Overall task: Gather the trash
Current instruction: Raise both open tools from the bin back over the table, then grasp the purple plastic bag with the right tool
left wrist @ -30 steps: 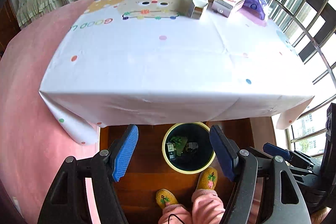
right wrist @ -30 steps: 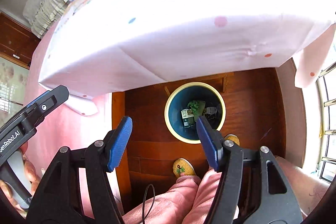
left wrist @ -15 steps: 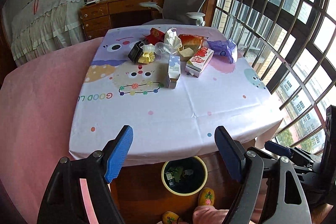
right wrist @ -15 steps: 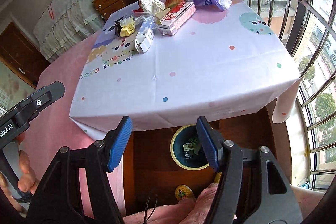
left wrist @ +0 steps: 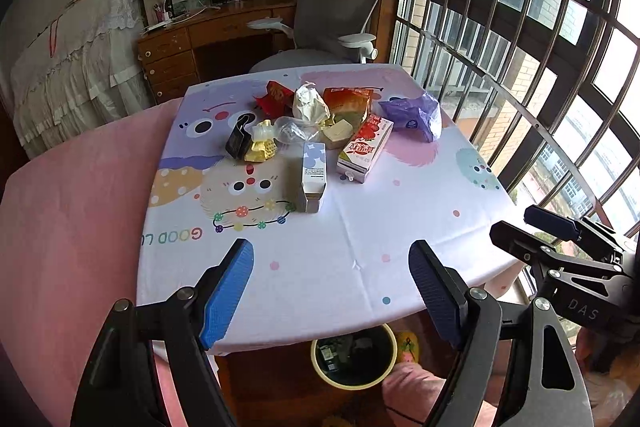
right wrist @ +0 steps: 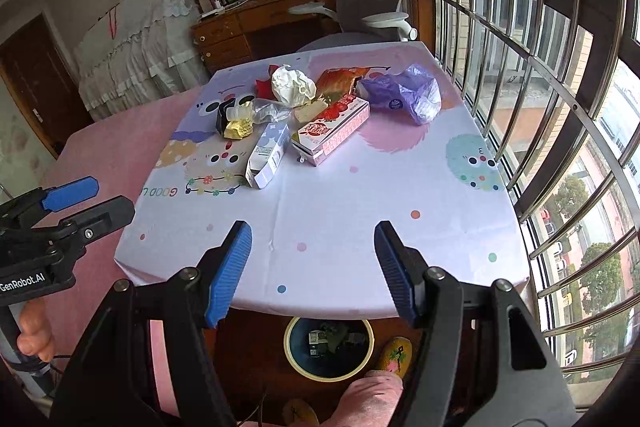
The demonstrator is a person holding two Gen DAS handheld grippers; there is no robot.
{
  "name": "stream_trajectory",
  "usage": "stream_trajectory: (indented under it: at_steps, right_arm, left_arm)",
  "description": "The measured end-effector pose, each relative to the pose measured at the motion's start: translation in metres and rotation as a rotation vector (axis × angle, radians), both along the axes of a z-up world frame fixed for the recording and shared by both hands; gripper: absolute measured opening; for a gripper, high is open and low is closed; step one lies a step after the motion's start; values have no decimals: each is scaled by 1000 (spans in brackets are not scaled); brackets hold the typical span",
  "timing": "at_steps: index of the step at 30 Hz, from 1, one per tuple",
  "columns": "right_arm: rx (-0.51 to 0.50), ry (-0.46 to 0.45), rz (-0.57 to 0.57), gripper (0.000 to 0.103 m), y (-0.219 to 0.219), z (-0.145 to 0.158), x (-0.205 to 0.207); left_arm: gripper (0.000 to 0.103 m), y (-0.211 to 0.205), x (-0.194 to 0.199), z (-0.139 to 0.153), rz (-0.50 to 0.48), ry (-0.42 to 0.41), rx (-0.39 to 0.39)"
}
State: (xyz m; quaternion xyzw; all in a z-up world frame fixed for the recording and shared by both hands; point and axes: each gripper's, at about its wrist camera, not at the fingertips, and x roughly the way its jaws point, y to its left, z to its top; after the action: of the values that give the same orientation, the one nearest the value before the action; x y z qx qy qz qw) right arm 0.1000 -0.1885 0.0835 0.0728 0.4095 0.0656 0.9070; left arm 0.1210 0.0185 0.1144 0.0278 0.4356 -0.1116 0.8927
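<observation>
**Both grippers empty over near table edge, trash piled at far end**

Left gripper (left wrist: 332, 291): fingers spread wide, nothing between them. Blue pads (left wrist: 228, 291) sit over the near edge of the table (left wrist: 360, 247). Right gripper (right wrist: 312, 267): same, wide apart and empty, also over the near edge.

Trash sits well ahead of both sets of fingers, clustered at the far half of the cloth:
- white-and-blue carton (left wrist: 313, 174), lying down, closest to the fingers, roughly centred ahead of the left gripper; in the right wrist view it's ahead and left (right wrist: 269, 155)
- pink strawberry carton (left wrist: 366, 149), lying just right of the blue one
- purple plastic bag (left wrist: 414, 115), far right of the pile
- crumpled white paper (left wrist: 310, 103), behind the cartons
- orange wrapper (left wrist: 346, 101) and red wrapper (left wrist: 276, 95) at the back
- yellow foil wrapper (left wrist: 262, 143) touching a black packet (left wrist: 239, 143), left side of the pile
- clear plastic wrap (left wrist: 294, 131) between foil and paper

Bin (right wrist: 329, 347) is on the floor below the table edge, under and between the right fingers; yellow rim, dark inside, some trash already in it. In the left wrist view it's between the fingers, low (left wrist: 354, 357).

Yellow slipper (right wrist: 396, 355) just right of the bin.
</observation>
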Motion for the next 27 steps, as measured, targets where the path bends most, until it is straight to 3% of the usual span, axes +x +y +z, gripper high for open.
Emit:
stream_trajectory:
  at_steps: [5,14,18,20,23,27]
  right_arm:
    - [-19,-17,16,61,-33,5,74]
    - [-89,7,145,61,-96,-3,254]
    - [-46,92,184,60,-132,-15,333]
    - [-45,130,221,52,-143,-25,370]
    - [-52,196,284,43,-146,-43,412]
    - [-3,341,349,43,-133,-77,451]
  left_arm:
    - [77,-29,55,-8,1,15,32]
    - [77,-81,205,-20,80,70,59]
    - [77,-103,256,-31,132,97,66]
    - [77,-110,276,-40,158,120,65]
    - [77,-117,299,-57,192,169,61]
    - [77,-122,315,-78,223,207,78]
